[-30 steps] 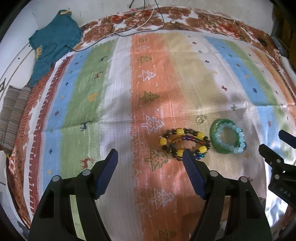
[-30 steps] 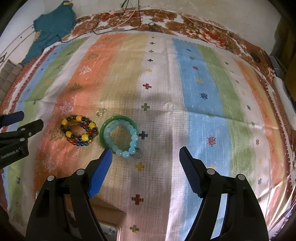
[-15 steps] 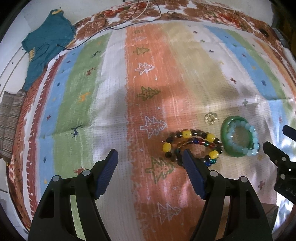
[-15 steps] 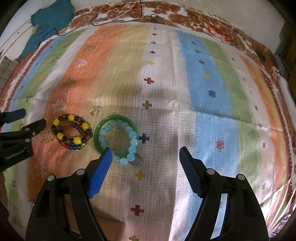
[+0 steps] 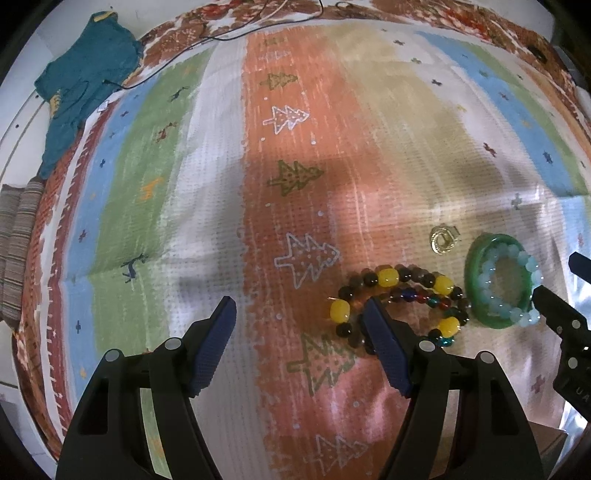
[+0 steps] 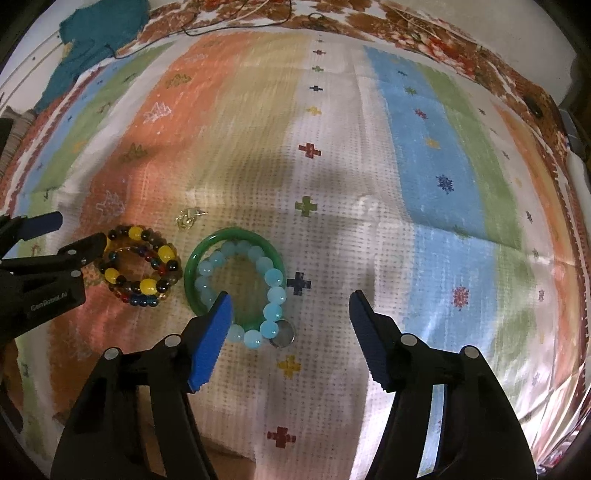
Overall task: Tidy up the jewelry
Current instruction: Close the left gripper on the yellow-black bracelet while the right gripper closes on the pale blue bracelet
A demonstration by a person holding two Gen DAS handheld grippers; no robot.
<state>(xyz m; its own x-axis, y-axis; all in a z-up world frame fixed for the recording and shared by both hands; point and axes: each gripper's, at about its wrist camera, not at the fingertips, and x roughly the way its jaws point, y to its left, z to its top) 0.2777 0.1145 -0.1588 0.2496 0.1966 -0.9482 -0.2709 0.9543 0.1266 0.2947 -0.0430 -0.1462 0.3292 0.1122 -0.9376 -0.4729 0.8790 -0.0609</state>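
Observation:
A yellow-and-dark bead bracelet (image 5: 402, 291) with a multicoloured bead bracelet inside it lies on the striped cloth; it also shows in the right wrist view (image 6: 142, 266). Beside it a green bangle (image 5: 495, 277) holds a pale blue bead bracelet (image 6: 258, 291). A small gold ring piece (image 5: 443, 238) lies behind them, and a silver ring (image 6: 282, 334) touches the blue beads. My left gripper (image 5: 299, 314) is open, its right finger at the beaded bracelets' near edge. My right gripper (image 6: 290, 308) is open, its left finger over the bangle's near edge.
A striped patterned cloth (image 5: 207, 184) covers the surface. A teal garment (image 5: 85, 85) and black cables (image 5: 236, 33) lie at the far left. Folded striped fabric (image 5: 16, 240) sits at the left edge. A brown box edge (image 6: 229, 461) shows at the near edge.
Both grippers have moved forward and lower toward the jewelry, which now sits closer and larger between the fingers. Both stay open; nothing has been picked up.

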